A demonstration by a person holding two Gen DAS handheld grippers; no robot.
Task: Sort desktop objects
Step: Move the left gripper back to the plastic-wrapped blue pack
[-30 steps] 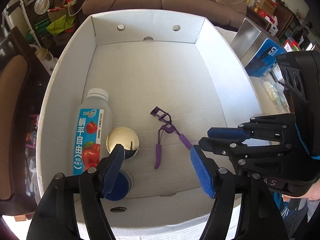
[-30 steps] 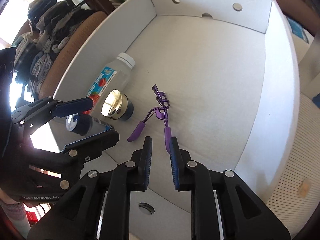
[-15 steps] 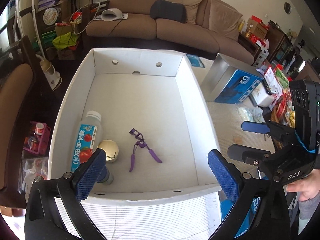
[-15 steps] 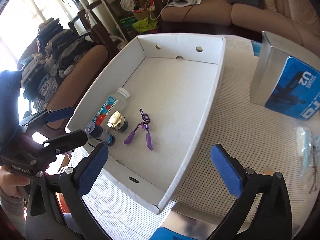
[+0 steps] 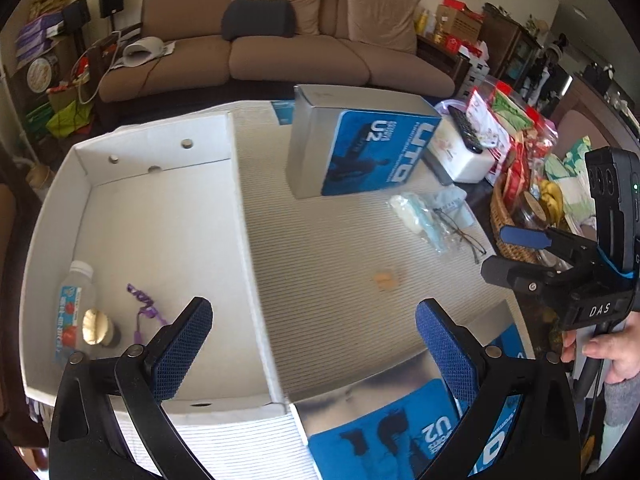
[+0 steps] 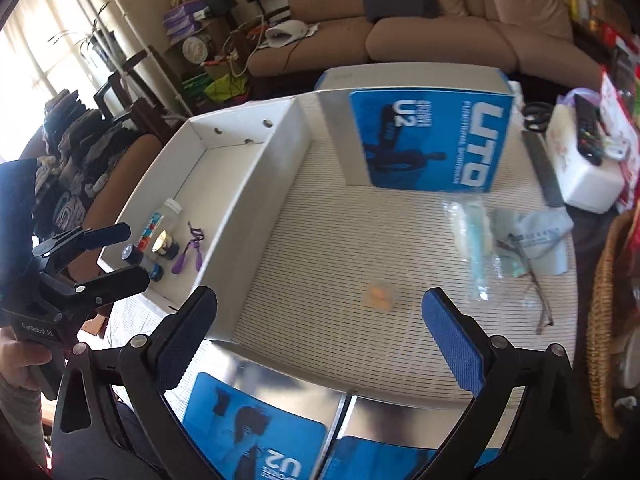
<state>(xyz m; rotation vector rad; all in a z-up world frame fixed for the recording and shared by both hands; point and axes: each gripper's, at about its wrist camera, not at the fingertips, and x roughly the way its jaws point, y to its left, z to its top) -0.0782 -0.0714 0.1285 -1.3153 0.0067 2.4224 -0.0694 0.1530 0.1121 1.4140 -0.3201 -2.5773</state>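
Left wrist view: the left gripper (image 5: 314, 344) hangs above the striped table mat (image 5: 340, 248) with its blue-padded fingers spread fully apart and nothing between them. The white cardboard tray (image 5: 244, 240) lies at the left. Inside it, near its front corner, lie a juice bottle (image 5: 72, 312), a gold-lidded jar (image 5: 98, 330) touching the bottle, and a purple eyelash curler (image 5: 142, 308) just beside the jar. On the mat, well apart from the tray, sit a small orange item (image 5: 385, 279), a clear packet (image 5: 416, 216) and a pair of glasses (image 5: 464, 236). A blue-and-silver box (image 5: 360, 148) stands upright behind them. The right gripper (image 5: 516, 256) appears at the right edge, its fingers apart and empty, held by a hand (image 5: 608, 352).

Right wrist view: the right gripper (image 6: 320, 332) is wide open and empty over the mat (image 6: 320, 220). The orange item (image 6: 380, 298) lies on the mat between the fingers in the picture but below them, untouched. The tray (image 6: 256, 200) at the left contains the bottle (image 6: 160, 224), jar (image 6: 166, 245), curler (image 6: 190, 252) and a small dark-blue bottle (image 6: 142, 262). The left gripper (image 6: 106, 256) shows at the left edge, open.
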